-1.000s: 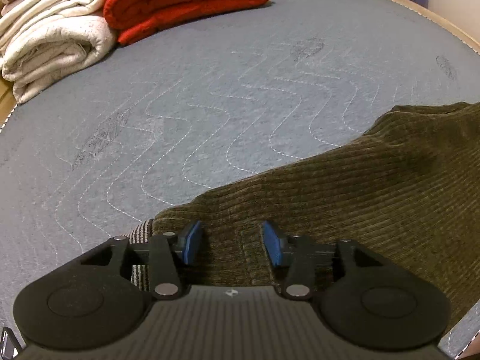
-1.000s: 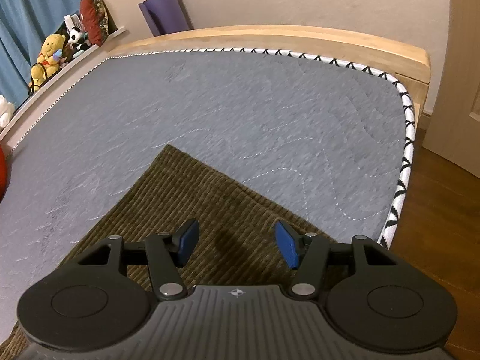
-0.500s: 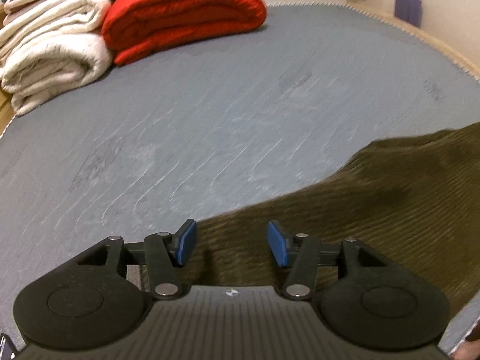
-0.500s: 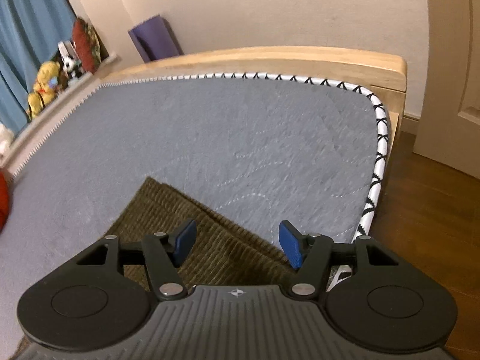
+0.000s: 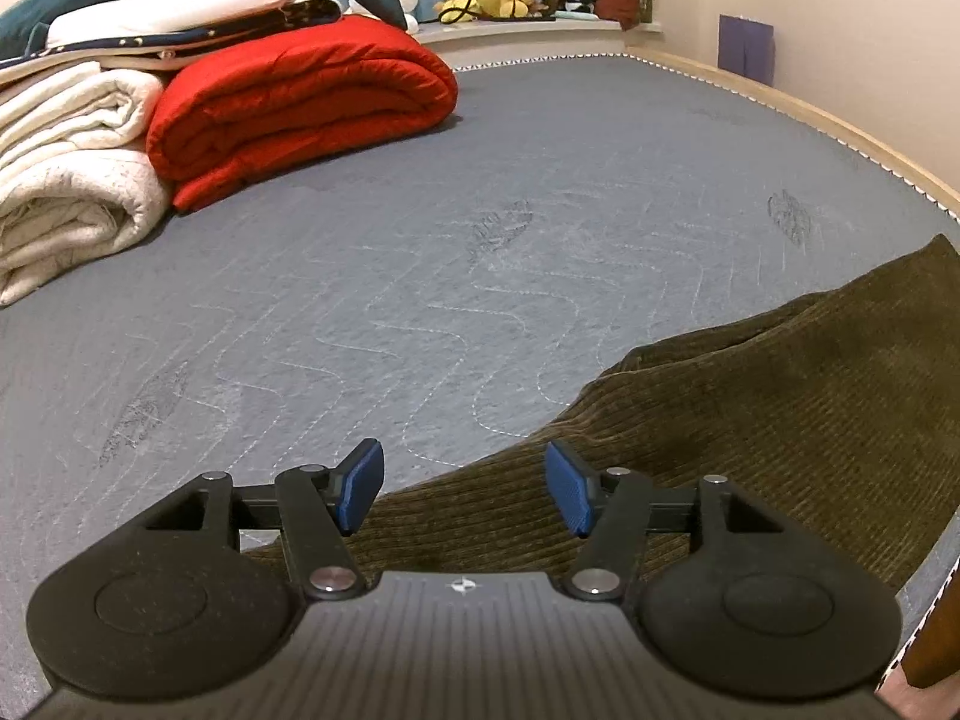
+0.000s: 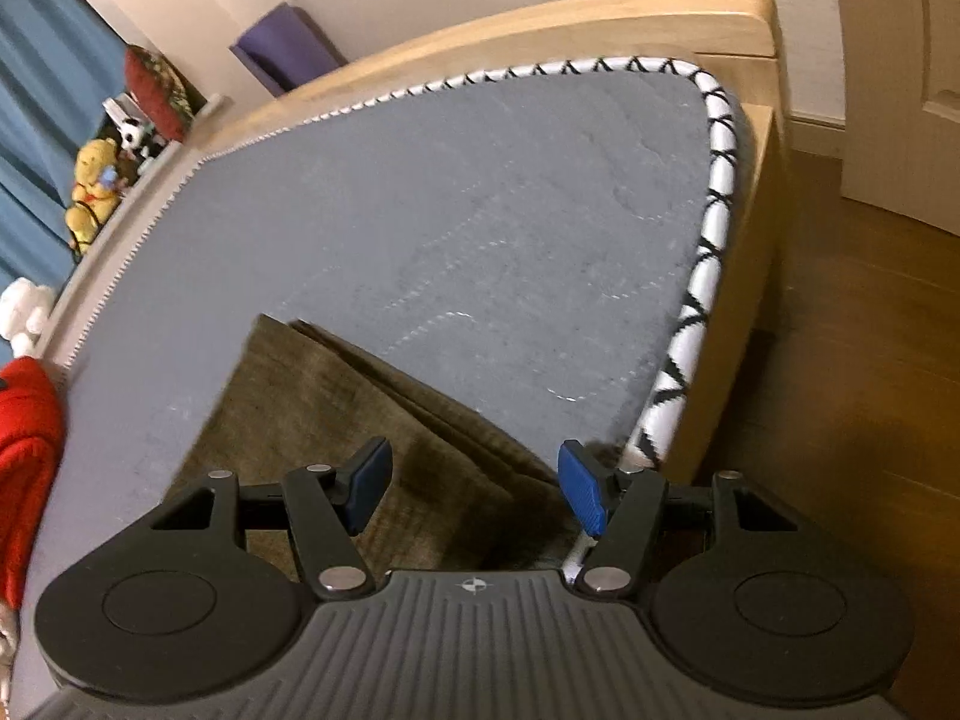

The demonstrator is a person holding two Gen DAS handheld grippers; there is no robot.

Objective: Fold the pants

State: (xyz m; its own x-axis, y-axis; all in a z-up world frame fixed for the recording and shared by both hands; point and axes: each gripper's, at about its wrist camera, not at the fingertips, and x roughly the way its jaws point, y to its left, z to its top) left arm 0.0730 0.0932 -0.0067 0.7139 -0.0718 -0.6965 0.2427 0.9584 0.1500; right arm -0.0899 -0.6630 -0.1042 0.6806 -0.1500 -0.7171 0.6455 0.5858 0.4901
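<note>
Olive corduroy pants (image 5: 750, 414) lie folded near the mattress (image 5: 480, 252) corner; left gripper (image 5: 465, 483) widening, right gripper (image 6: 474, 489) wide, both empty. Next fold likely needs a fresh regrasp

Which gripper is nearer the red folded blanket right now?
Left. The left gripper, jaws opening and empty, hangs over the pants' edge with the red blanket ahead. The right gripper sees it only at its far left edge.
</note>
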